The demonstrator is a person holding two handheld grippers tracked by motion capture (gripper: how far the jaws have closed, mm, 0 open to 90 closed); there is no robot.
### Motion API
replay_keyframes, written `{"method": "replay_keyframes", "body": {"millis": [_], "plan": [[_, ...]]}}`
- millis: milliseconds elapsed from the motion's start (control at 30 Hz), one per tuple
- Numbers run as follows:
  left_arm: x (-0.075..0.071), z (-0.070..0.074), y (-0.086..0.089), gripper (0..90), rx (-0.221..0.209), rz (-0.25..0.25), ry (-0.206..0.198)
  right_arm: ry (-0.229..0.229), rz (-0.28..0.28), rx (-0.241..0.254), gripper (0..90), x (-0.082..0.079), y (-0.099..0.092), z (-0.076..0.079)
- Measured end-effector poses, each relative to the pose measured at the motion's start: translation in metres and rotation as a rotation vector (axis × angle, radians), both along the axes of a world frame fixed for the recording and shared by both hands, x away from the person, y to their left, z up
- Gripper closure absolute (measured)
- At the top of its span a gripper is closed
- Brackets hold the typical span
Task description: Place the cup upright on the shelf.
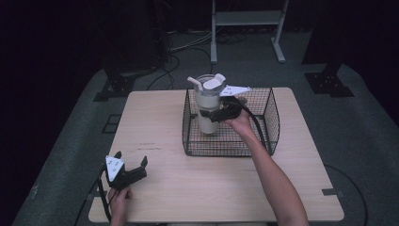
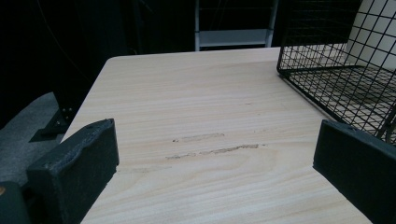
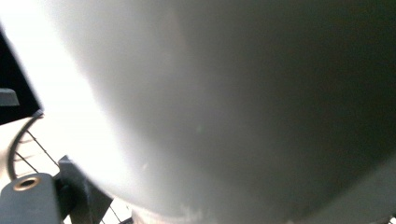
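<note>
A cream tumbler [image 1: 207, 106] with a clear lid and a straw stands upright inside the black wire basket [image 1: 263, 141] at the table's middle right. My right gripper [image 1: 212, 114] reaches into the basket from the right and is shut on the tumbler's body. In the right gripper view the tumbler's pale wall [image 3: 224, 107] sits very close, with one jaw at the lower left. My left gripper [image 1: 130, 165] rests open near the table's front left corner, its jaws wide apart over bare wood [image 2: 205, 140] in the left gripper view.
The light wooden table [image 1: 155, 117] has faint scuff marks [image 2: 215, 149] ahead of the left gripper. The basket's corner [image 2: 327, 70] is ahead and right of the left gripper. A white metal stand [image 1: 247, 28] and cables lie on the dark floor beyond.
</note>
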State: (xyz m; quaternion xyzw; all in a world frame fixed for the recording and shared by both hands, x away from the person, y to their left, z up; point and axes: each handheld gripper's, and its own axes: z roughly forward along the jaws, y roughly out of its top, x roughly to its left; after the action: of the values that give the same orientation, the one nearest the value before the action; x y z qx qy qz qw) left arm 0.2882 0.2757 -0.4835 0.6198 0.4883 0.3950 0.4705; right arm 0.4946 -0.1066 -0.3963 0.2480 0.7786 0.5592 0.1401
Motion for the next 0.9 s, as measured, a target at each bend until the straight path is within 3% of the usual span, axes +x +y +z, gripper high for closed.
{"method": "replay_keyframes", "body": {"millis": [433, 667, 833, 900], "plan": [[0.0, 0.0, 0.0, 0.0, -0.008, 0.001, -0.003, 0.032, 0.002, -0.058, 8.5, 0.008, 0.002, -0.011], [0.0, 0.0, 0.0, 0.0, -0.003, -0.001, 0.001, 0.041, 0.035, -0.103, 8.5, 0.01, 0.01, -0.015], [0.0, 0.0, 0.001, 0.0, -0.005, -0.002, 0.0, 0.082, 0.074, -0.126, 8.4, 0.012, 0.014, -0.02], [0.0, 0.0, 0.0, 0.0, -0.006, -0.003, -0.002, 0.065, 0.091, -0.136, 8.4, 0.011, 0.016, -0.021]]}}
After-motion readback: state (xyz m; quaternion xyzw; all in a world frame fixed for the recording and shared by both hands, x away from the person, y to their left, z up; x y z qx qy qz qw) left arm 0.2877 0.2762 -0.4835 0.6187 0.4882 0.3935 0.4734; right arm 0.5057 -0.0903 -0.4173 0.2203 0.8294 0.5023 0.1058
